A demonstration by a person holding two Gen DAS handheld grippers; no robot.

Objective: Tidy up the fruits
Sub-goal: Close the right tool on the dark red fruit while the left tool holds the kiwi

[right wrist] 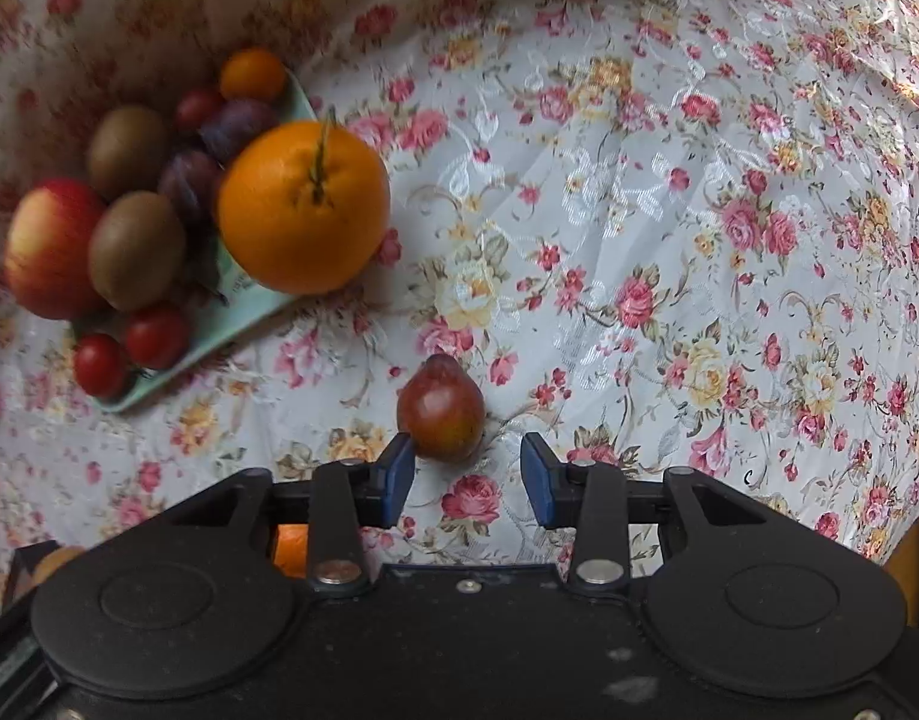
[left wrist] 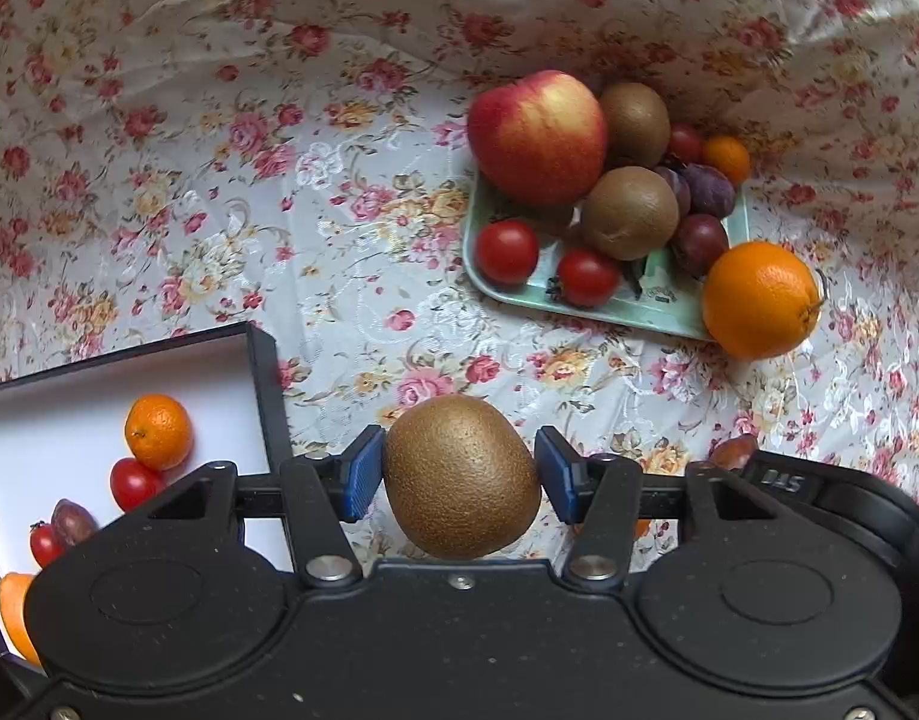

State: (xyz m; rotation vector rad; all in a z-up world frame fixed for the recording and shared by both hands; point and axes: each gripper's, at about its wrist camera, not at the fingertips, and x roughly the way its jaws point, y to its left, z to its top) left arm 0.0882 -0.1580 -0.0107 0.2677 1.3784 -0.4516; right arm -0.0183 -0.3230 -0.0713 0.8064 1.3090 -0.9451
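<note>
Tablecloth (left wrist: 339, 210), floral, under everything. Box (left wrist: 261, 372) at my left takes sorted fruit: mandarin (left wrist: 158, 432), tomatoes inside. Green tray (left wrist: 657, 306) is source pile; big orange (left wrist: 759, 299) at its corner. My left gripper (left wrist: 459, 474) clamps kiwi (left wrist: 462, 477), likely box-bound. My right gripper (right wrist: 466, 474) gapes, lining up small red pear (right wrist: 441, 408) on cloth.

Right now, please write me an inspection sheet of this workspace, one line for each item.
Surface: floral tablecloth, wrinkled.
Job's things: green tray with apple, two kiwis, plums, tomatoes; big orange at its corner; white-lined box with small orange, tomatoes, plum; small reddish fruit loose on the cloth.
Clutter: nothing seen.
Grippers: left tongs shut on a kiwi; right tongs open, empty, close to the reddish fruit.
Cables: nothing seen.
Surroundings: mostly out of view.
</note>
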